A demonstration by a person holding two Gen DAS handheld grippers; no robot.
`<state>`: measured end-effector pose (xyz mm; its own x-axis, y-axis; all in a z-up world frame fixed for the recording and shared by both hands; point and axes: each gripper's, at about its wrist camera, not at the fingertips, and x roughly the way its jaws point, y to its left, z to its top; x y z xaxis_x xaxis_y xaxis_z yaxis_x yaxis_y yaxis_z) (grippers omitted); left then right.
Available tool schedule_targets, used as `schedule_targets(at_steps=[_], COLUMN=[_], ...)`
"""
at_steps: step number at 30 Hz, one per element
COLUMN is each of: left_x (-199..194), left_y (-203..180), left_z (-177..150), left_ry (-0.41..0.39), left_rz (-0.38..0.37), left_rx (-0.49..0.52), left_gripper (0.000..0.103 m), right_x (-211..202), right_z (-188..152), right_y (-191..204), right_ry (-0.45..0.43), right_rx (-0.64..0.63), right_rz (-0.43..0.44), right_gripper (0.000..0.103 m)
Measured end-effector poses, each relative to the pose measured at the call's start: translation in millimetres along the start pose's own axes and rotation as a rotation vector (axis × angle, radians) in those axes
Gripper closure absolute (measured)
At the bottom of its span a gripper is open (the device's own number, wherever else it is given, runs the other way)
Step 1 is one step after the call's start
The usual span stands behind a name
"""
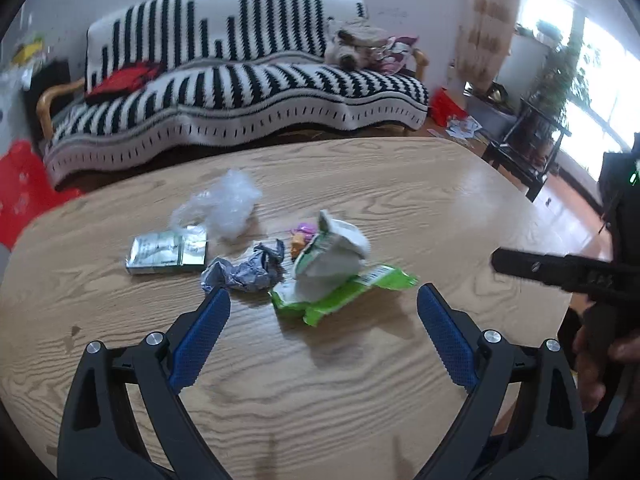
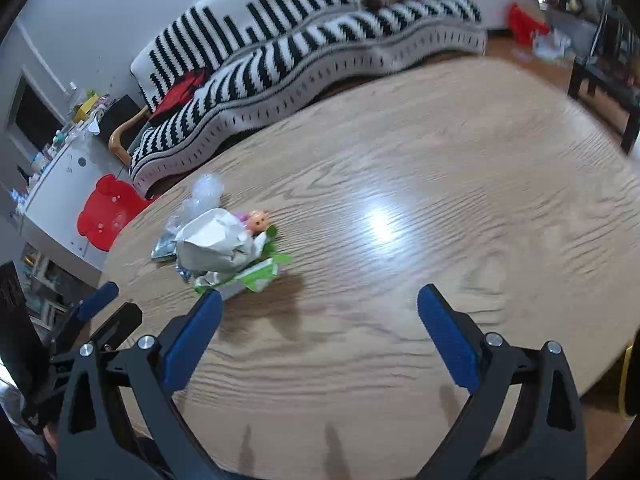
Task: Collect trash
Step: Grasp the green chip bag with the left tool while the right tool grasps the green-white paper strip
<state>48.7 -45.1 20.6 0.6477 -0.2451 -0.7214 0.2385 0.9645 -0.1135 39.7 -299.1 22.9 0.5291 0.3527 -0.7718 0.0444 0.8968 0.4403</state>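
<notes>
A pile of trash lies on the wooden table (image 1: 400, 200): a green wrapper (image 1: 344, 292), a crumpled white paper (image 1: 336, 252), a crumpled grey foil (image 1: 244, 272), a silver packet (image 1: 168, 254), clear plastic (image 1: 224, 208) and a small pink toy figure (image 1: 300, 238). My left gripper (image 1: 323, 304) is open and empty, just short of the green wrapper. My right gripper (image 2: 320, 304) is open and empty over the table, with the pile (image 2: 224, 248) ahead to its left. The right gripper's finger (image 1: 552, 272) shows at the right of the left wrist view.
A sofa with a black-and-white striped cover (image 1: 240, 92) stands behind the table. A red stool (image 2: 108, 216) and a white cabinet (image 2: 60, 184) are to the left. A dark low table with plants (image 1: 532, 136) stands at the right by the window.
</notes>
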Motion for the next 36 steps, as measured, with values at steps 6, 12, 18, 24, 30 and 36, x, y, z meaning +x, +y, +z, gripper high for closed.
schedule_targets(at_steps=[6,12,18,24,30,36], left_x=[38.3,55.4,69.5,76.6,58.1,38.0], left_y=[13.1,10.8,4.1,-3.0,-1.0,7.6], left_z=[14.0,23.9,21.6,17.9,19.0,18.4], left_ry=[0.070,0.036,0.057,0.080,0.038,0.005], left_rz=[-0.025,-0.021,-0.042,-0.058,-0.074,-0.087], left_rx=[-0.036,-0.048,-0.031,0.000,-0.014,-0.043], left_gripper=[0.012,0.014,0.038,0.075,0.086,0.087], right_x=[35.2,58.6,80.9,91.7,101.1,109.9], right_z=[12.1,19.3,22.7,20.0,17.7,15.3], right_y=[-11.0,-17.1,-21.9,-16.1,-7.4,1.4], right_ry=[0.068,0.110,0.157,0.179,0.200,0.231], right_rx=[0.123,0.211,0.285,0.298,0.300,0.298], right_rz=[0.063,0.119,0.168,0.185,0.221,0.256], right_gripper=[0.012,0.018,0.032,0.039,0.052,0.090])
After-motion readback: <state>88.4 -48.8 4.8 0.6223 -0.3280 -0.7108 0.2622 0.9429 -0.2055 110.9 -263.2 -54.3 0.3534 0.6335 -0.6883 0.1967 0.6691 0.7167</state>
